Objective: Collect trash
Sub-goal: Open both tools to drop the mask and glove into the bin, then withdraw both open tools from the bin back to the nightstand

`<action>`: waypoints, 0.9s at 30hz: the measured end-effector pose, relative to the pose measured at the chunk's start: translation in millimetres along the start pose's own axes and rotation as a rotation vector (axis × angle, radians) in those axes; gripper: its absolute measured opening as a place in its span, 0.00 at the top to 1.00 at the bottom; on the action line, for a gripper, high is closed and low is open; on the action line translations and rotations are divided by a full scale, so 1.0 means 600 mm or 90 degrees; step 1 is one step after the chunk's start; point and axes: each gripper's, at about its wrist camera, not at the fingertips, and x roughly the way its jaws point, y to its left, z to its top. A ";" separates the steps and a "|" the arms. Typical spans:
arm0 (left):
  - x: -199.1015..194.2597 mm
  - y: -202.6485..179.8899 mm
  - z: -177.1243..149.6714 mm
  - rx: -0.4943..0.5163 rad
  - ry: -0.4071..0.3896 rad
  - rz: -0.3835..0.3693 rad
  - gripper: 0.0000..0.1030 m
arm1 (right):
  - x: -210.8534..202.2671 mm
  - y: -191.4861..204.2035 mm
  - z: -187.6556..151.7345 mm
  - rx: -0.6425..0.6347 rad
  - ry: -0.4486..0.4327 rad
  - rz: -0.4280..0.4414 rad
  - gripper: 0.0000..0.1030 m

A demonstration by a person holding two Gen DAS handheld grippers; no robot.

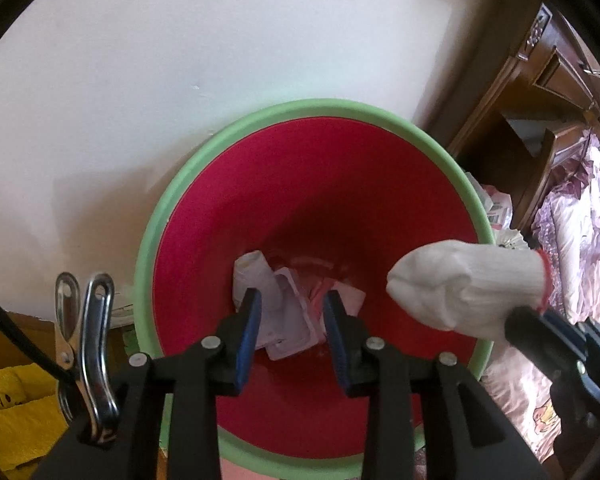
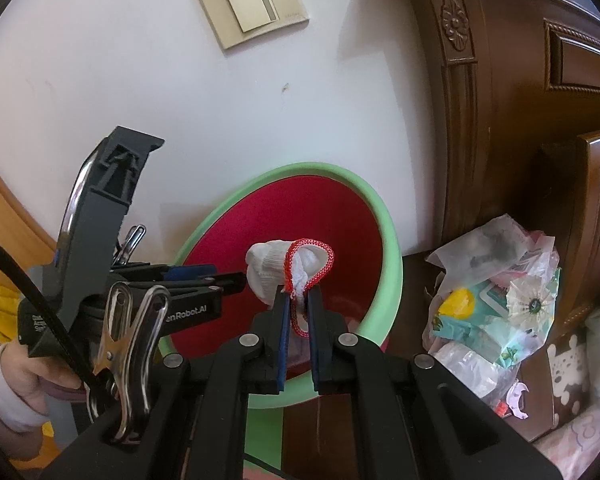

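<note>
Red bin: one bin (image 1: 312, 184) with a green rim stood against the white wall (image 1: 140, 80), mouth tipped toward the cameras.
Yellow cloth: one piece (image 1: 8, 420) lay at the near left.
Steel clips: one clip (image 1: 88, 344) rode on the left gripper's body, one on the right (image 2: 128, 352).
Left gripper: one (image 1: 292, 340), hanging over the bin's mouth, jaws spread with nothing between the blue pads.
Papers: several pale scraps (image 1: 288, 320) lay at the bin's bottom; I could not count them.
White glove: one glove (image 2: 276, 268) with a red cuff, held over the bin.
Right gripper: one (image 2: 298, 320), jaws pinching the glove's cuff.
Plastic bags: a heap (image 2: 496, 308) sat right of the bin, number unclear.
Wooden cabinet: one (image 2: 520, 120) at far right.
</note>
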 end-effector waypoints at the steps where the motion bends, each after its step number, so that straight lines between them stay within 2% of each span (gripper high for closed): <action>1: -0.001 0.002 -0.001 -0.002 0.000 0.000 0.68 | 0.001 -0.001 0.000 0.005 0.000 0.005 0.91; 8: -0.008 0.018 -0.006 -0.003 0.001 -0.008 0.68 | -0.002 -0.004 0.000 0.026 -0.010 0.008 0.75; 17: -0.012 0.013 0.001 0.007 -0.001 -0.022 0.68 | -0.017 -0.009 -0.003 0.044 -0.018 0.000 0.73; 27: -0.043 -0.022 -0.005 0.028 -0.013 -0.058 0.64 | -0.057 -0.029 -0.011 0.061 -0.036 -0.020 0.68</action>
